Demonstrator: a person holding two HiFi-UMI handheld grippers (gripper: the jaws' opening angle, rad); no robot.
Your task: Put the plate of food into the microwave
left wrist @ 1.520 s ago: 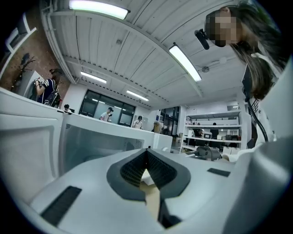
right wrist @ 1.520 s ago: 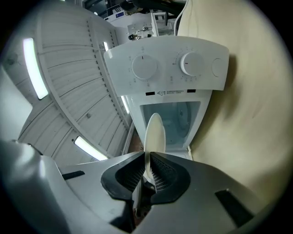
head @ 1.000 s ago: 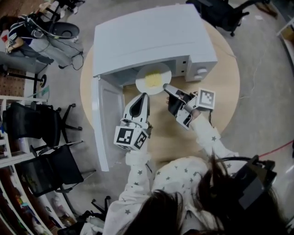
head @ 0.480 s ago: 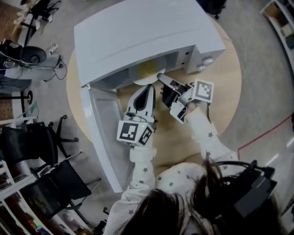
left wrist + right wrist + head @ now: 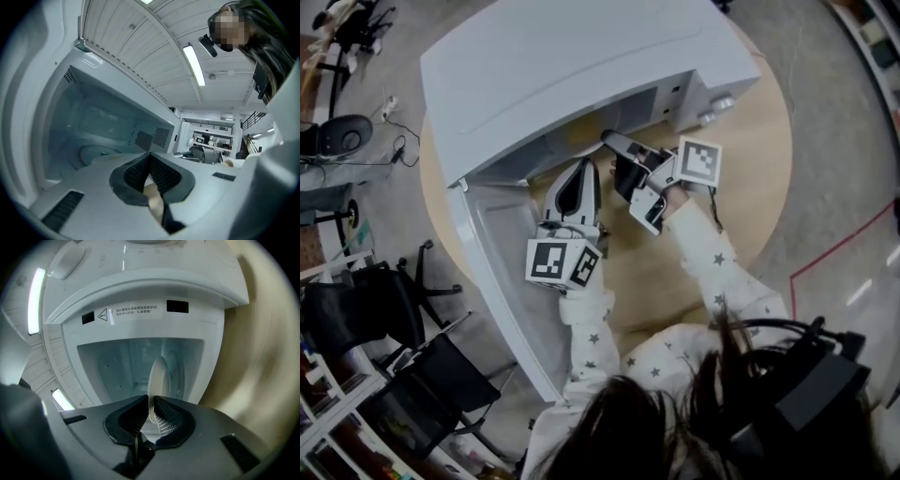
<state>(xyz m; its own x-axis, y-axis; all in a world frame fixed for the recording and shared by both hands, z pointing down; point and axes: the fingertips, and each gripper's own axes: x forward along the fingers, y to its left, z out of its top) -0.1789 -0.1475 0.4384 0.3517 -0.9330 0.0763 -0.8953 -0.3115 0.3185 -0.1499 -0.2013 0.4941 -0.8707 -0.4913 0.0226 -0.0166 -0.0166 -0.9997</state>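
Plate (image 5: 158, 380): moved from the doorway to inside the microwave (image 5: 572, 66).
Right gripper (image 5: 151, 404): clamped on its rim.
Left gripper (image 5: 150, 157): closed, empty.
Remaining: set it down.

Bright, even light — fisheye-warped edges

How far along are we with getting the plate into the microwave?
Done: the door stands open. In hand: the right gripper grips the plate by its rim, and the plate reaches into the microwave cavity. To do: set it down, let go, pull out. The left gripper is shut and empty.
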